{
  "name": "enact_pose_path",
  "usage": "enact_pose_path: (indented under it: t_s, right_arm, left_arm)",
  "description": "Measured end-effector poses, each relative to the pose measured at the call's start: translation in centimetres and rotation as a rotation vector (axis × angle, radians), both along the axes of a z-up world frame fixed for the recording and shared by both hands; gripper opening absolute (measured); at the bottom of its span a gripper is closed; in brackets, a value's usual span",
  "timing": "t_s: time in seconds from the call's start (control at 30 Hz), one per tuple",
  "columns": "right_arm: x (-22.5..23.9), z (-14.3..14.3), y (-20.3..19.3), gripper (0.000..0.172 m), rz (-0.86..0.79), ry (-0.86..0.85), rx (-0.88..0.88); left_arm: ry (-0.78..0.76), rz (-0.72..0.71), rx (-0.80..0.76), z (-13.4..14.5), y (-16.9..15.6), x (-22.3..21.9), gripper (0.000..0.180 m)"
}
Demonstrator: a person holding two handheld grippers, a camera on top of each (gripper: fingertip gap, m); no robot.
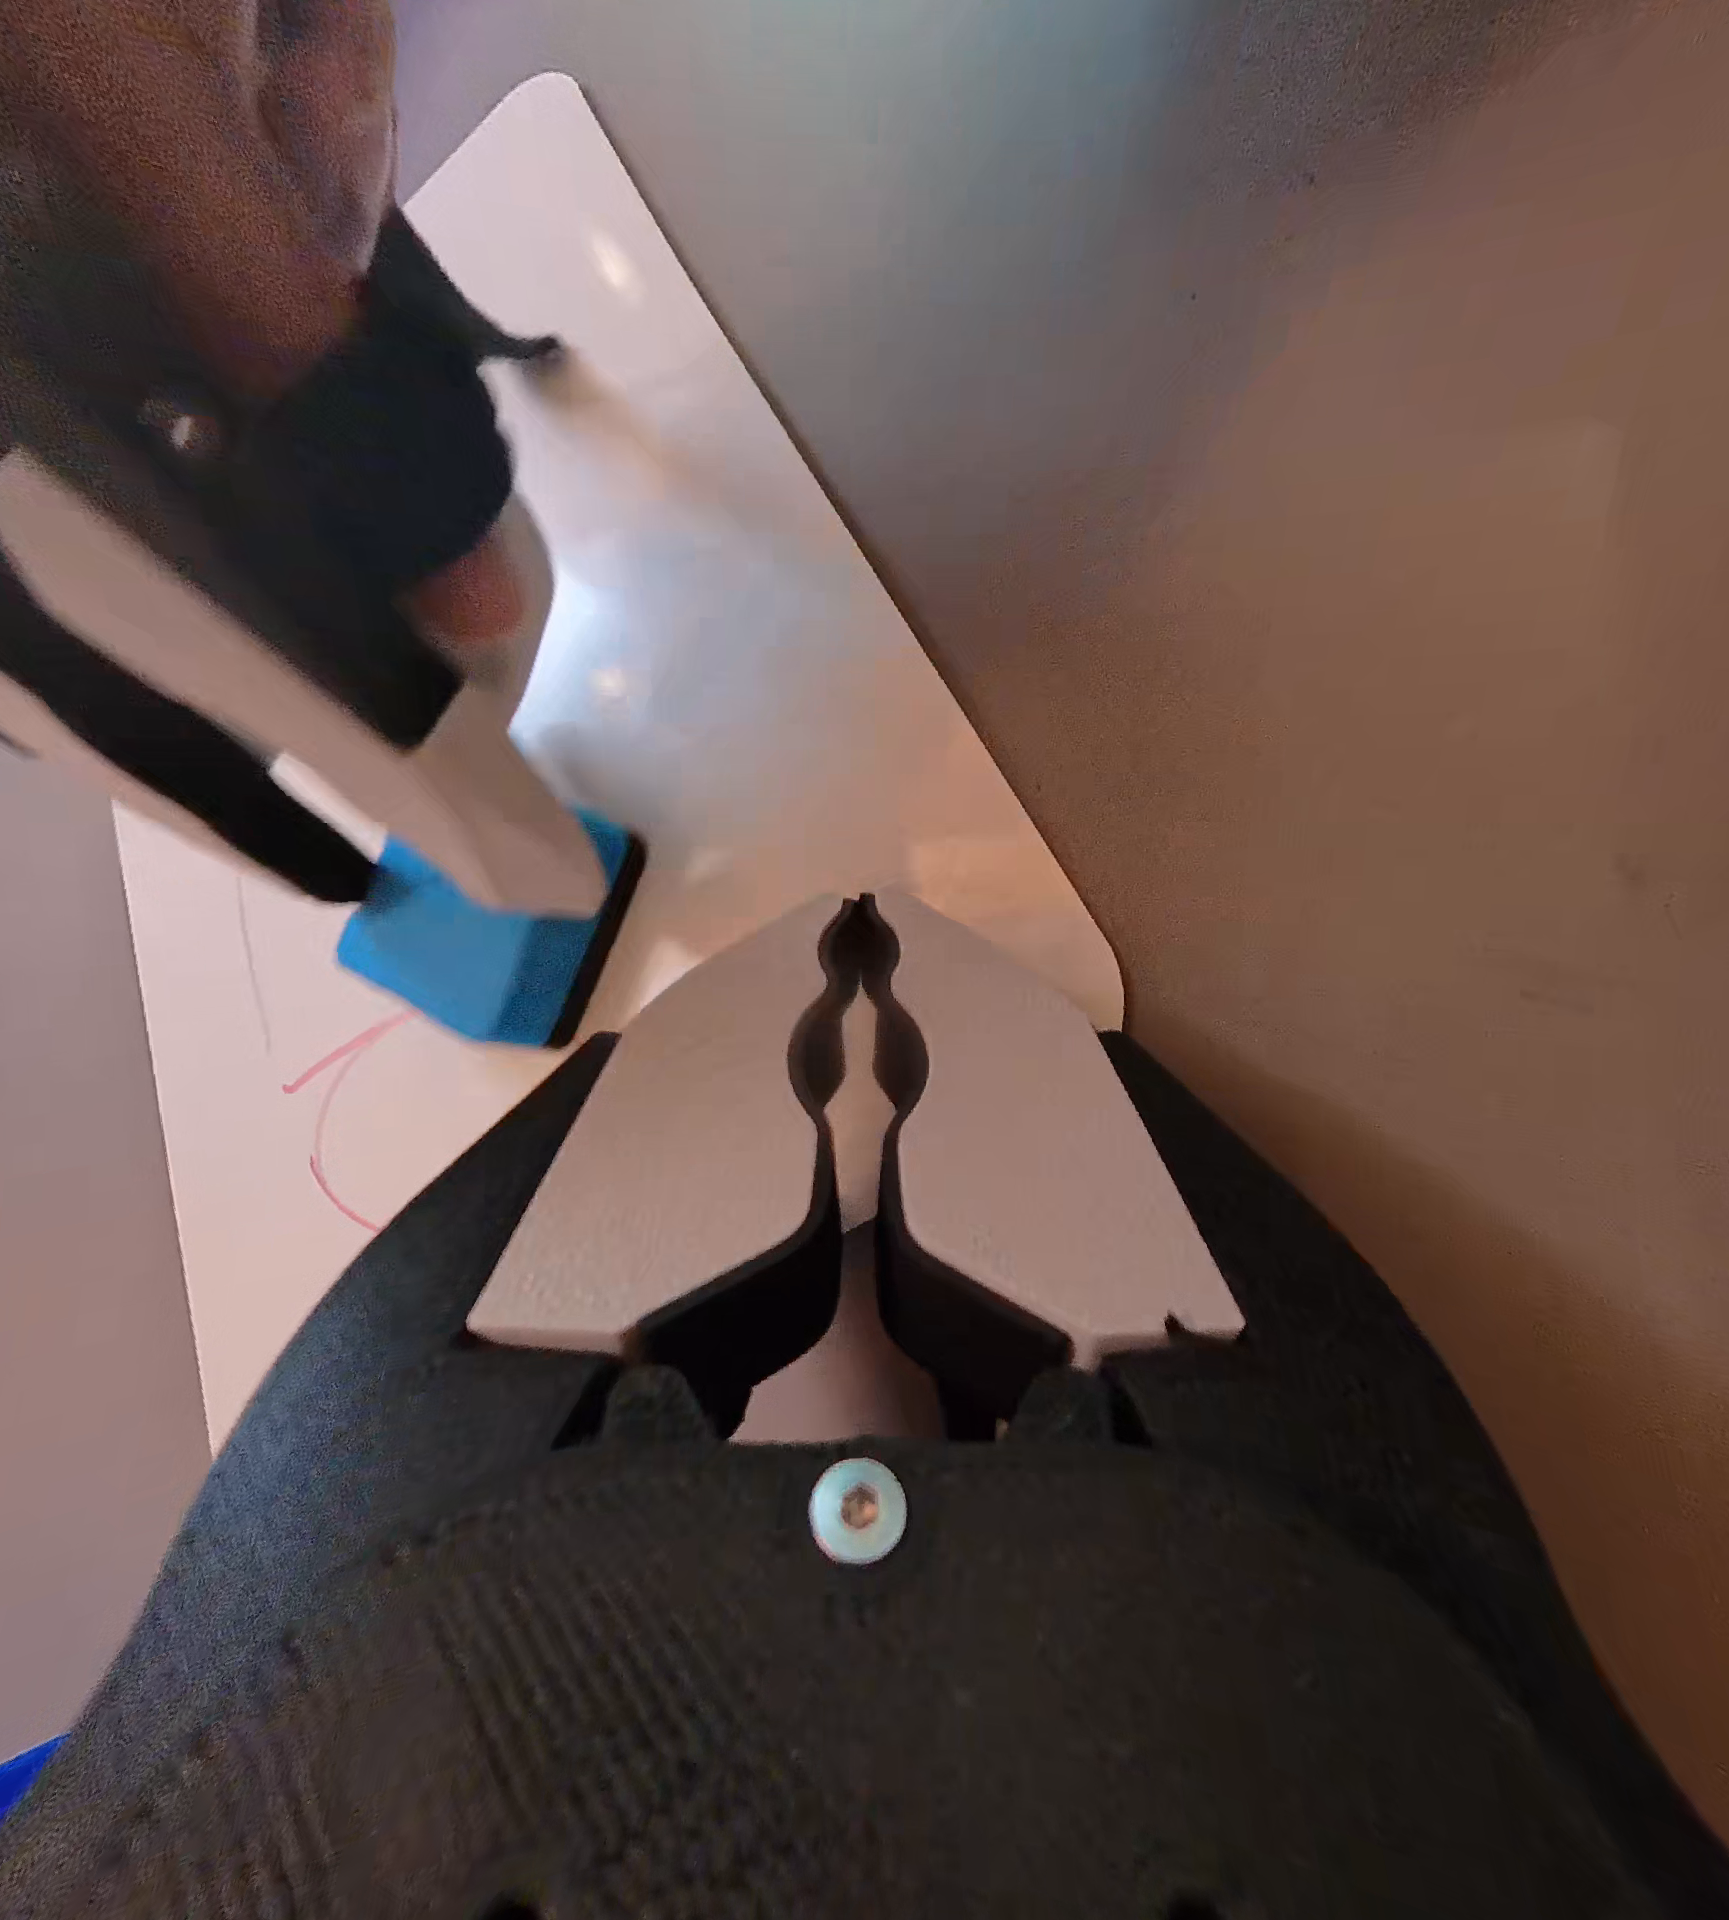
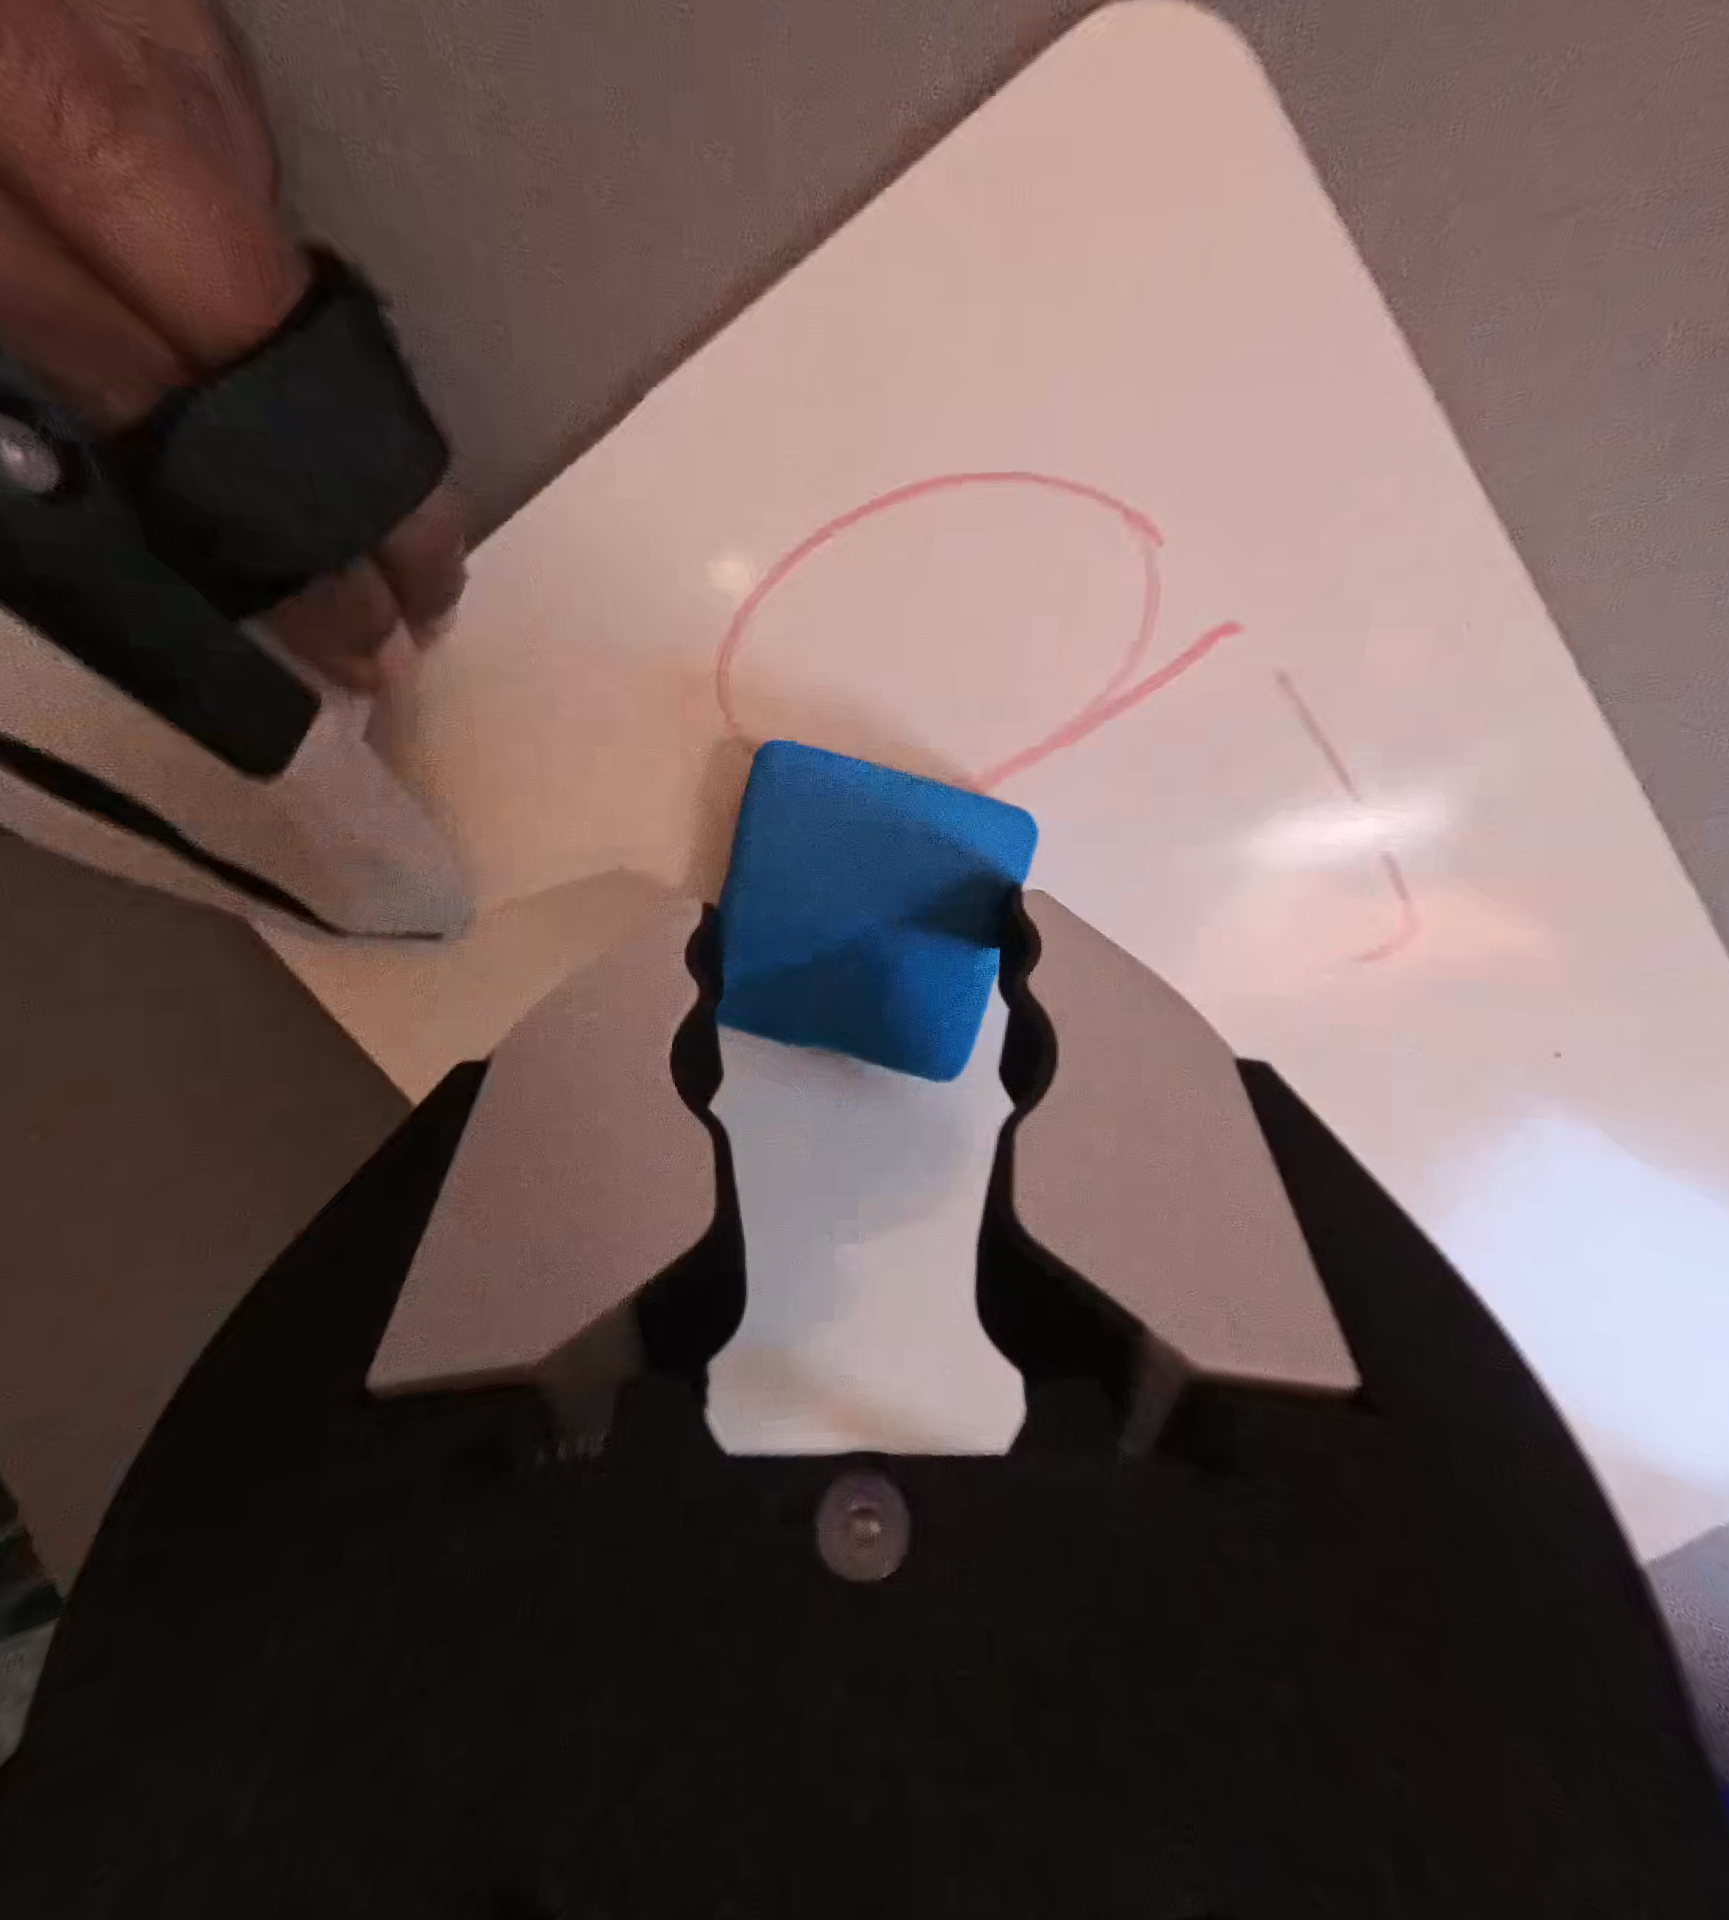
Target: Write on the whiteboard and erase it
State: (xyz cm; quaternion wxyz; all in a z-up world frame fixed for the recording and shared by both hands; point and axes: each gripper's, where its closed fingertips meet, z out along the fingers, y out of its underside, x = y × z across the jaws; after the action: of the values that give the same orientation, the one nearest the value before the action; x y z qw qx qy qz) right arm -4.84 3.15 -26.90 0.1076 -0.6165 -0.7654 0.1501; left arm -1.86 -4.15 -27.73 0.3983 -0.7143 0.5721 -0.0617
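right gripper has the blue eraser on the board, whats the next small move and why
Probably slide the eraser forward across the whiteboard into the red marks. The right gripper clamps it flat on the board just short of the loop, which is unwiped, while the shut left gripper rests at the board's edge.

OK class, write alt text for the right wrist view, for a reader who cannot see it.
The right gripper clamps a blue foam eraser block against a white whiteboard bearing pink pen strokes. The shut left gripper rests at the board's edge.
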Motion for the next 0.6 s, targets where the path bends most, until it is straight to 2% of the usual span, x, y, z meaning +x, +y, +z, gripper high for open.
enact_pose_path:
  t_s: [0.07, 0.17, 0.2, 0.23, 0.27, 0.33, 0.4, 0.43, 0.47, 0.57, 0.6]
  right_arm:
    - [1.6, 0.0, 1.8, 0.052, -0.06, -0.029, -0.022]
    - [1.6, 0.0, 9.8, 0.052, -0.37, 0.029, -0.005]
    - [0.7, 0.0, 11.1, 0.052, -0.431, 0.058, -0.014]
    - [-0.6, 0.0, 10.9, 0.052, -0.411, 0.073, 0.004]
    - [-2.3, 0.0, 8.9, 0.052, -0.32, 0.091, 0.008]
    - [-4.8, 0.0, 3.0, 0.052, -0.128, 0.097, -0.021]
    - [-3.4, 0.0, -0.4, 0.052, 0.024, 0.01, -0.002]
    - [-2.2, 0.0, -0.1, 0.052, 0.042, -0.026, 0.0]
    - [-1.2, 0.0, 1.5, 0.052, -0.02, -0.049, -0.009]
    - [-0.9, -0.1, 9.8, 0.052, -0.355, -0.031, -0.003]
    - [-2.0, 0.0, 10.5, 0.052, -0.385, -0.014, -0.001]
  left_arm:
    - [0.001, -0.001, 0.005, 0.0, 0.0, 0.0, 0.001]
    - [0.012, -0.004, 0.017, 0.0, 0.0, 0.0, 0.001]
    - [0.013, -0.006, 0.019, 0.0, 0.0, 0.0, 0.0]
    - [0.01, -0.008, 0.017, 0.0, 0.0, 0.0, 0.0]
    - [0.005, -0.008, 0.012, 0.0, 0.0, 0.0, 0.0]
    - [-0.002, -0.011, 0.002, 0.0, 0.0, 0.1, 0.0]
    - [-0.001, -0.011, -0.001, 0.0, -0.1, 0.1, 0.0]
    - [0.002, -0.011, 0.004, 0.0, -0.1, 0.1, 0.0]
    - [0.002, -0.01, 0.006, 0.0, -0.1, 0.0, 0.0]
    - [0.011, -0.015, 0.012, 0.0, -0.2, 0.0, 0.001]
    - [0.014, -0.017, 0.016, 0.0, -0.2, 0.0, 0.001]
